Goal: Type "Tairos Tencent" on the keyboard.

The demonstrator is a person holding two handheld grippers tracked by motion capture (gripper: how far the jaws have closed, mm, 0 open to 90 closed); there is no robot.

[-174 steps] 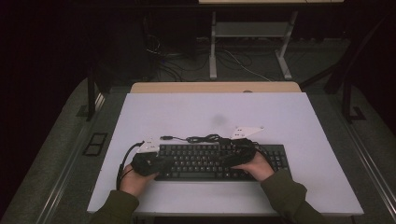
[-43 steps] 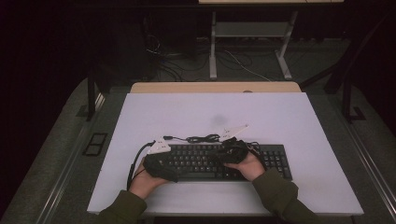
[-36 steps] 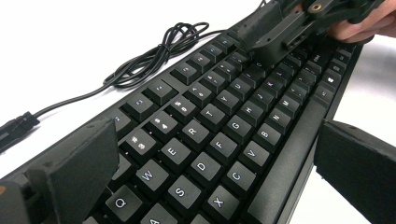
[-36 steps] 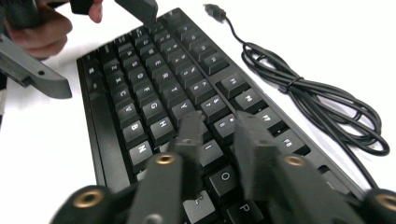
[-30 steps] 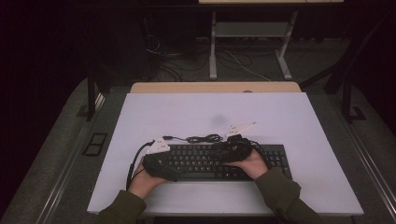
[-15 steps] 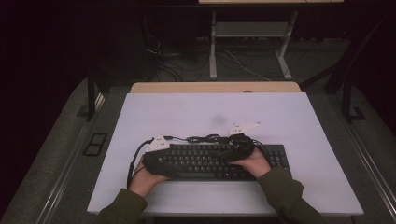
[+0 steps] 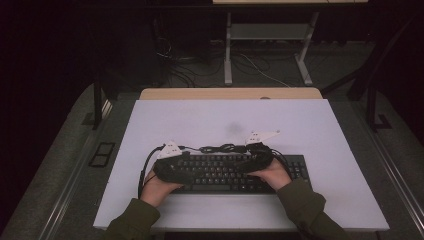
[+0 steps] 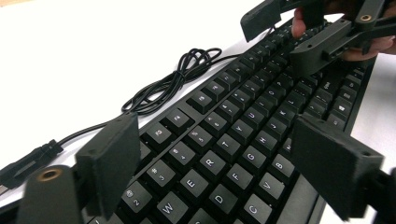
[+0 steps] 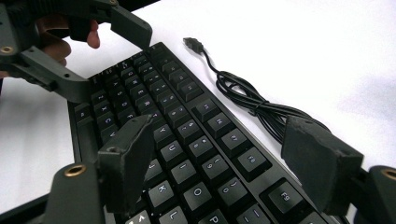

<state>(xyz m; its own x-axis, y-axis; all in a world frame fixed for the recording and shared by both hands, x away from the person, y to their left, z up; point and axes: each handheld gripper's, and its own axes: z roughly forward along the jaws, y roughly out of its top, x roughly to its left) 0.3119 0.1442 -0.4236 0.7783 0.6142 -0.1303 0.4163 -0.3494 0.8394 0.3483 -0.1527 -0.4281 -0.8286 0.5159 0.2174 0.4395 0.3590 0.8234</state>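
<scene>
Desk (image 7: 230,120) behind the keyboard (image 7: 220,172) lies bare and wide; I could pass a gripper there freely. Obstacle: coiled cable (image 8: 180,77) just behind the keyboard's back edge, its plug (image 9: 192,44) lying loose on the desk. Bare strips to the keyboard's left and right. Over the keys, my left gripper (image 7: 175,167) and right gripper (image 7: 257,159) face each other, leaving room only between them.

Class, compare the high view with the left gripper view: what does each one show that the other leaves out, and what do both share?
High view alone: the whole white table, the person's green sleeves, the wooden desk edge and the floor cables beyond.
Left gripper view alone: readable key letters between the left gripper, whose jaws have just been closing, nothing pressed.
Both: the black keyboard, its coiled cable and the right gripper.
</scene>
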